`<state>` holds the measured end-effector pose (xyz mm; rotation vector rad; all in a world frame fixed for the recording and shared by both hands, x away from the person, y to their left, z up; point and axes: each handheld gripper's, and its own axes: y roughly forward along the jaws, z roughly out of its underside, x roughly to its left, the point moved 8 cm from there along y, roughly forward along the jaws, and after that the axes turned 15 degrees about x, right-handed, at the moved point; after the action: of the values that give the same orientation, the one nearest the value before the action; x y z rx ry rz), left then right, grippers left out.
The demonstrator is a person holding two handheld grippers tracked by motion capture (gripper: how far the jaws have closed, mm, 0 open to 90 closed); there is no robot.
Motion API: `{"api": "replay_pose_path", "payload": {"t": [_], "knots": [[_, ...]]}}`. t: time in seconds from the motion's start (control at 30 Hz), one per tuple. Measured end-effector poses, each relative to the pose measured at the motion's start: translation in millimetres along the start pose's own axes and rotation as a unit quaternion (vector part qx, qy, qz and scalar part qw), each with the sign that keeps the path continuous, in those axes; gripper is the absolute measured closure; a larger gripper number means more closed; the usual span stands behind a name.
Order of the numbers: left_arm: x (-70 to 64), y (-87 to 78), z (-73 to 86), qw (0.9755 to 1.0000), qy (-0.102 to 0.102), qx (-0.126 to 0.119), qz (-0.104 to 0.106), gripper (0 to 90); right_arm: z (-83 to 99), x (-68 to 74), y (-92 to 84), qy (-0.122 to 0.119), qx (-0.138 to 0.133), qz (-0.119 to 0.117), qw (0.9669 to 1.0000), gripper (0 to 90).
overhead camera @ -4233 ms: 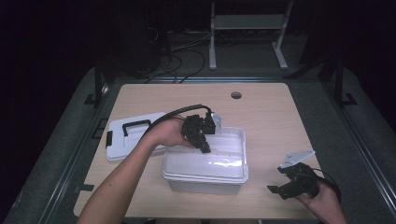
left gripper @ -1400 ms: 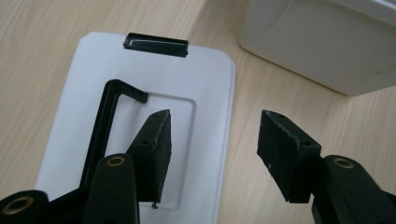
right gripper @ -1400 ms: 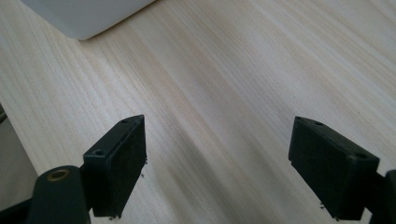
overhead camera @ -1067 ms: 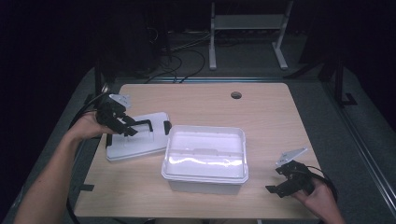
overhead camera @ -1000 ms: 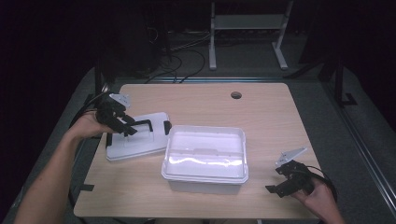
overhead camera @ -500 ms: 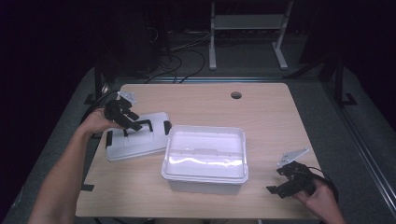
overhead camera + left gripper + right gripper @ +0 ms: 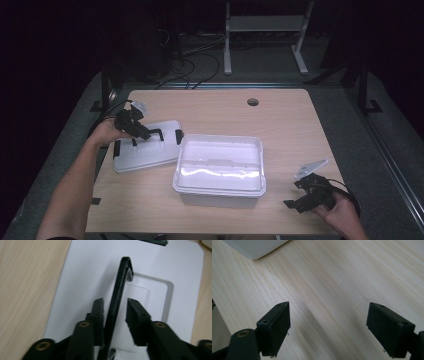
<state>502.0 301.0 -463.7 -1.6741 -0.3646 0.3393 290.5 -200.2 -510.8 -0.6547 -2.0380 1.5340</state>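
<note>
Lid handle (image 7: 117, 307) between left claw (image 7: 115, 312) pads

The place looks like a lab or recording studio set up for handling trials. A pale wooden table with a round cable hole (image 7: 253, 102) stands on grey carpeted floor (image 7: 345, 125) inside a dark, black-walled space. Loose black cables (image 7: 200, 57) trail over the floor behind it, beside a white metal stand (image 7: 262, 35) with two legs.
</note>
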Motion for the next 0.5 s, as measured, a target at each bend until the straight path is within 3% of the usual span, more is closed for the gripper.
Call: {"api": "replay_pose_path", "payload": {"t": [0.03,0.23,0.27,0.3,0.5], "knots": [[-1.9,-0.9,1.2,0.9999,-0.002,0.002,0.013,76.0,-0.3,0.2,0.2,-0.002,-0.001,0.000,1.0000,18.7],[-10.1,-3.3,2.8,0.9997,0.022,0.011,0.006,83.9,-0.8,1.0,0.6,-0.002,-0.002,-0.003,1.0000,18.6],[-10.1,-3.3,2.8,0.9997,0.022,0.011,0.006,84.3,-0.9,1.4,0.9,-0.002,-0.002,-0.003,1.0000,18.6],[-12.0,-3.6,3.3,0.9996,0.015,0.011,0.019,84.3,-0.9,1.4,0.9,-0.002,-0.002,-0.003,1.0000,18.6],[-26.6,-15.0,15.6,0.9995,0.022,0.007,0.020,84.8,-1.2,1.3,1.2,-0.002,-0.005,-0.007,1.0000,18.7]]}}
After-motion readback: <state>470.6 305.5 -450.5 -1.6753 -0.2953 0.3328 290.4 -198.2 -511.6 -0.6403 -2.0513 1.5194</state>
